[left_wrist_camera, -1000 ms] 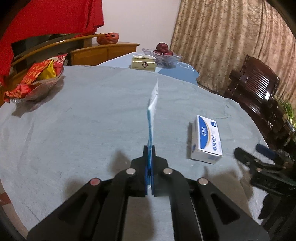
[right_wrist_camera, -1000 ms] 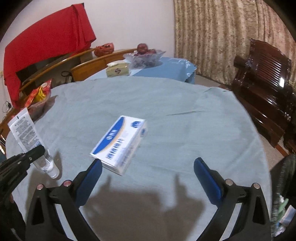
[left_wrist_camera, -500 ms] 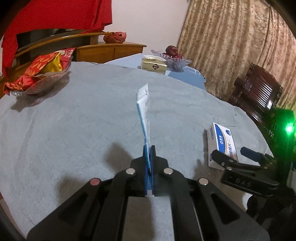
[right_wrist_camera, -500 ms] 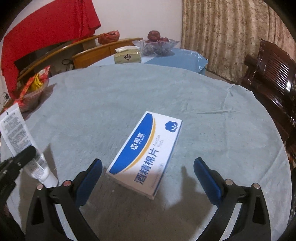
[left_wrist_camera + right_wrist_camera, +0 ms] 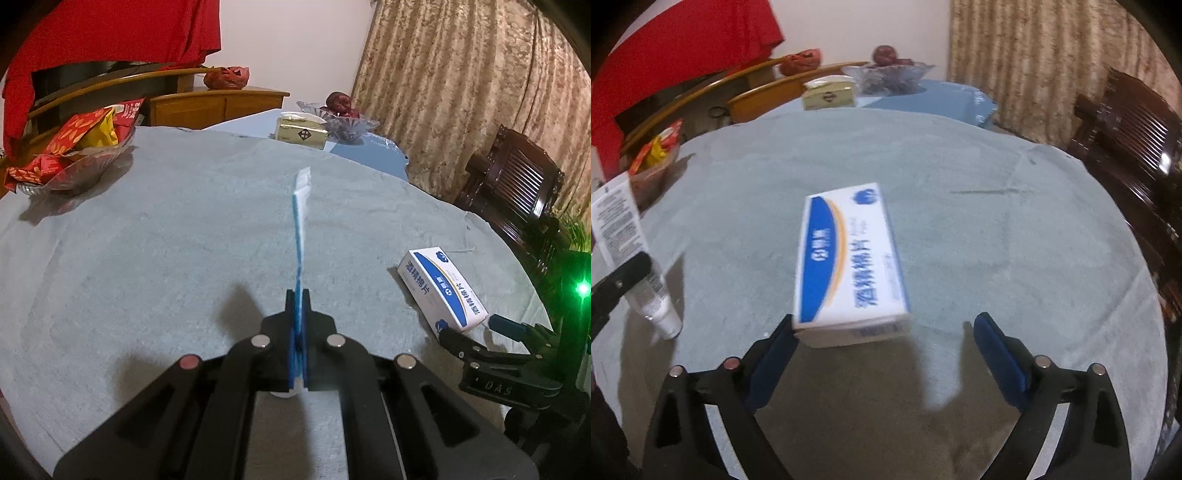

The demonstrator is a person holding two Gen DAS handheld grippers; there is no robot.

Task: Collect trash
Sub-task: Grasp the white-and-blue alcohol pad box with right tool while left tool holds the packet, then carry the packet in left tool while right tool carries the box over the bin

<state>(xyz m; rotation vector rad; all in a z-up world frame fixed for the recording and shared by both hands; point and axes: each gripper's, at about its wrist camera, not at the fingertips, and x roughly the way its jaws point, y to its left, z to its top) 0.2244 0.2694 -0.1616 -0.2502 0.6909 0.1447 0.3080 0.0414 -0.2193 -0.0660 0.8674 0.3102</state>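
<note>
Two bowls [image 5: 85, 168] hold snacks and fruit; left hand-held gripper [image 5: 297, 306] pinches a tube [image 5: 301, 229], right hand-held gripper [image 5: 882, 332] closing around box [image 5: 846, 258].

Matt grey-green cloth [image 5: 960, 221] covering table, looking slightly napped. On it, glossy white-and-blue cardboard box [image 5: 849, 258] catching light. Left of box, smooth plastic tube [image 5: 628, 236] with printed label. Beyond cloth, shiny foil snack packets [image 5: 81, 136] sitting in clear glass dish [image 5: 88, 166]; polished wood chair [image 5: 517, 188] gleaming at right.

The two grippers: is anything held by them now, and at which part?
The left gripper is shut on a squeeze tube, near its capped lower end. The right gripper holds nothing; its jaws are closing around the blue-and-white box.
</note>
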